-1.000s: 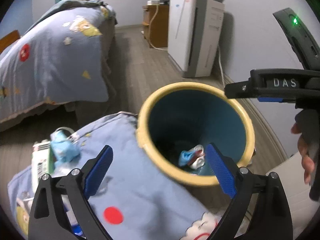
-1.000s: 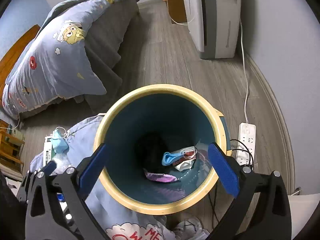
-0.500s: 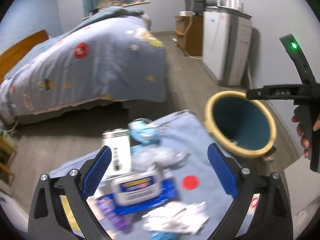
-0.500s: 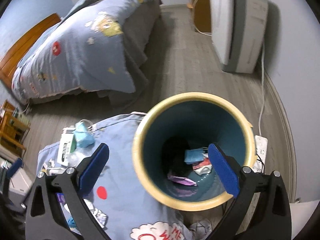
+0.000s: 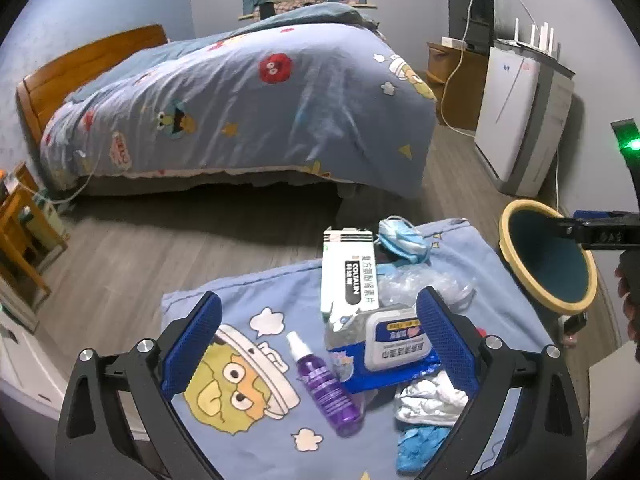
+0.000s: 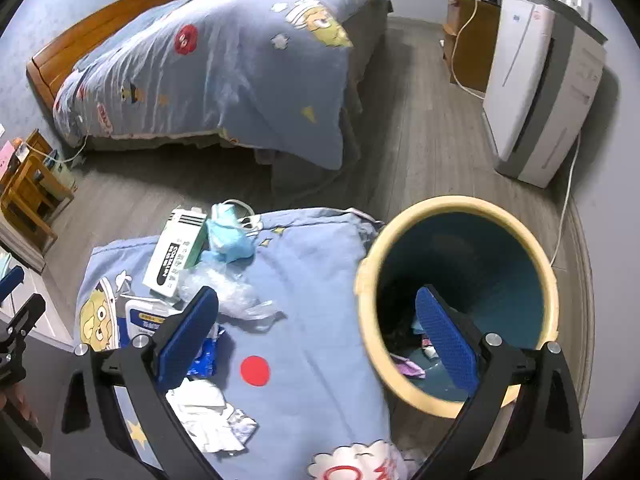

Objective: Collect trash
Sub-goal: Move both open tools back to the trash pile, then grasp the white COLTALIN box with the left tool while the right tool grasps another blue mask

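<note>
The left claw (image 5: 318,334) is spread wide and holds nothing, above a blue cartoon-print cushion (image 5: 248,304). On the cushion lie one purple spray bottle (image 5: 326,390), one blue wet-wipes pack (image 5: 394,354), one white cardboard box (image 5: 348,270), one crumpled blue face mask (image 5: 402,238), one clear plastic wrapper (image 5: 424,284), one white crumpled tissue (image 5: 430,398) and one blue glove (image 5: 420,444). The bottle and wipes lie between its fingers. The right claw (image 6: 316,336) is also spread and empty. One yellow-rimmed blue bin (image 6: 456,304) stands right of the cushion, around its right finger.
</note>
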